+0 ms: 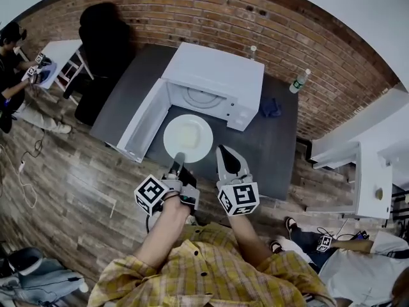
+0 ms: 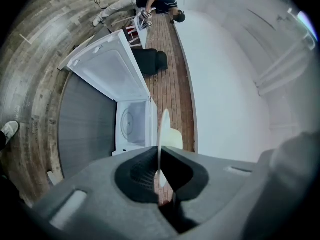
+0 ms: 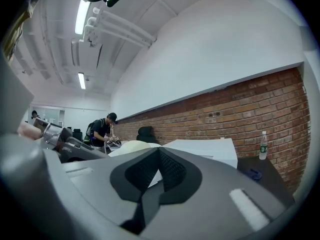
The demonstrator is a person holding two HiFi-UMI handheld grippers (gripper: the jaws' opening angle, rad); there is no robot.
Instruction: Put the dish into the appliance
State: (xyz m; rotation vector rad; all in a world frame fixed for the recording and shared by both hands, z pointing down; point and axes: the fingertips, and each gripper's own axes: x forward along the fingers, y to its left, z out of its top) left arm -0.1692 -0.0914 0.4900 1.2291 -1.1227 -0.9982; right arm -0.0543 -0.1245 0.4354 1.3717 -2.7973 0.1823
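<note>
A white round dish (image 1: 188,138) hangs level just above the dark table, in front of the white microwave (image 1: 214,82), whose door (image 1: 144,121) swings open to the left. My left gripper (image 1: 177,160) is shut on the dish's near rim. In the left gripper view the dish (image 2: 163,131) shows edge-on between the jaws of the left gripper (image 2: 159,153), with the microwave's open cavity (image 2: 131,124) beyond. My right gripper (image 1: 225,156) is shut and holds nothing, just right of the dish. In the right gripper view the right gripper (image 3: 159,152) has the dish (image 3: 131,146) and microwave (image 3: 210,151) beyond it.
On the dark grey table (image 1: 275,155), a blue cloth (image 1: 270,107) lies right of the microwave. A bottle (image 1: 298,82) stands at the far right corner, another (image 1: 253,51) behind the microwave. A black chair (image 1: 102,37) and a person (image 1: 11,62) are at left, white shelving (image 1: 364,171) at right.
</note>
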